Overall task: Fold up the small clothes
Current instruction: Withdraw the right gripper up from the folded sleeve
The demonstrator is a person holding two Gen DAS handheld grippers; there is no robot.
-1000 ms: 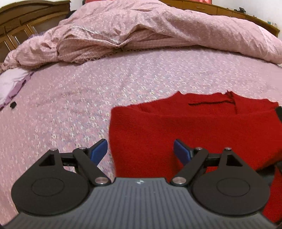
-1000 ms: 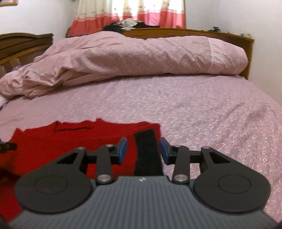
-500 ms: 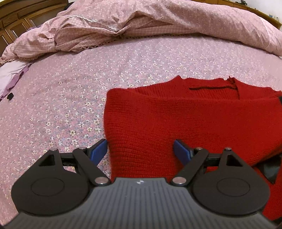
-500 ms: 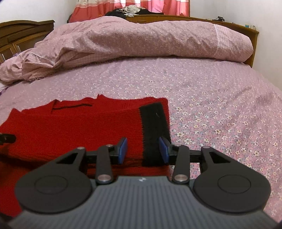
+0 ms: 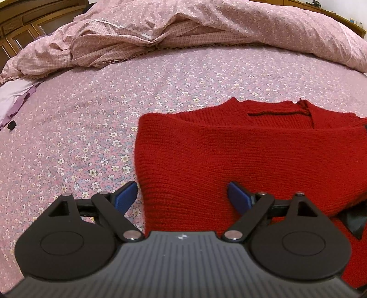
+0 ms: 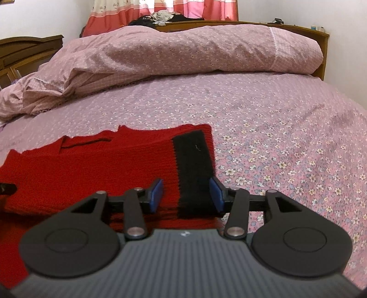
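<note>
Midway through a fold, apparently: red knitted sweater (image 5: 240, 160) spread flat on the flowered bed sheet (image 5: 91, 114), with an upper layer already doubled across the body and the neckline facing the rumpled pink duvet (image 5: 206, 25). Left gripper (image 5: 182, 198) poised over the sweater's left edge, jaws wide apart and closed on nothing, one blue pad on the sheet side of that edge, the other above the knit. Right gripper (image 6: 186, 194) poised at the sweater's right edge, jaws partly open and holding nothing, straddling the black cuff band (image 6: 195, 165) of the sleeve folded over the body. Placement of both at the near corners suggests readiness to pinch the hem and carry it toward the neckline for the next fold. Whether either pad touches the fabric, impossible to tell. Thick, stretchy knit likely to sag or slip if pinched too shallowly. Beyond the sweater's left side, a pale lilac cloth (image 5: 13, 96) at the bed's margin; behind the duvet, a wooden headboard (image 6: 298, 29) and pink curtains (image 6: 160, 9).
</note>
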